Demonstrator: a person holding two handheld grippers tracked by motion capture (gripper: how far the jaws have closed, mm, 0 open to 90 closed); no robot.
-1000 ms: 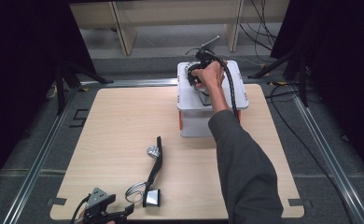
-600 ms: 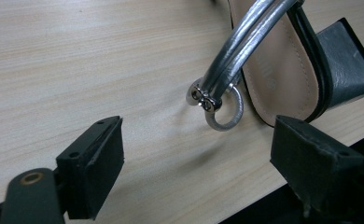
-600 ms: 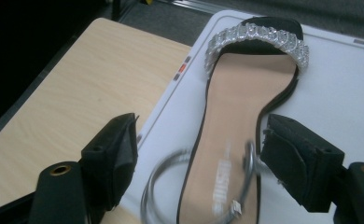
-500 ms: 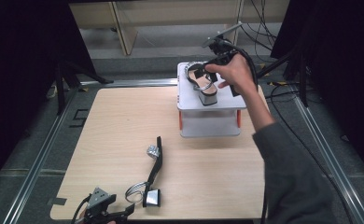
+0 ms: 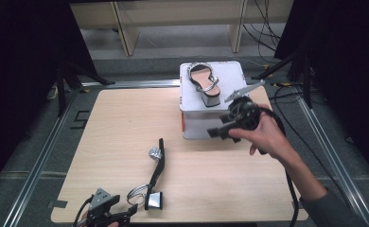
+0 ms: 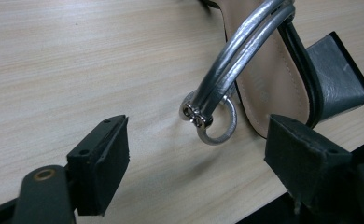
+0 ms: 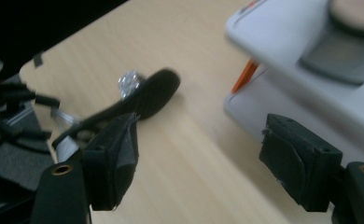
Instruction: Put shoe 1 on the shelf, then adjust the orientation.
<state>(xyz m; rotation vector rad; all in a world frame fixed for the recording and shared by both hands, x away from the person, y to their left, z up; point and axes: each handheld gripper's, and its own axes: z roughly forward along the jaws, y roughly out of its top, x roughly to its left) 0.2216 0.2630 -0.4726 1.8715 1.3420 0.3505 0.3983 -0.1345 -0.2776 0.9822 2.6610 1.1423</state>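
Left to right across the desk (image 5: pixel 126 123). The left tool (image 5: pixel 108 213) rests at the near edge toward the near-left corner, jaws apart and gripping nothing; they have just been closing a little, with the silver strap ring (image 6: pixel 216 122) of the sandal on the desk (image 5: pixel 155 172) lying between them, untouched. This sandal lies just right of the left tool, its long axis running from the block heel at the near edge away toward the far edge. At the far-right corner stands the white box (image 5: pixel 206 124), carrying a second sandal (image 5: pixel 204 82) on its lid. The right tool (image 5: pixel 223 131) hangs before the box's near face, jaws open and empty, pointed leftward at the sandal on the desk, well apart from it. The left tool is much the nearer; its likely grasp is the strap directly ahead.
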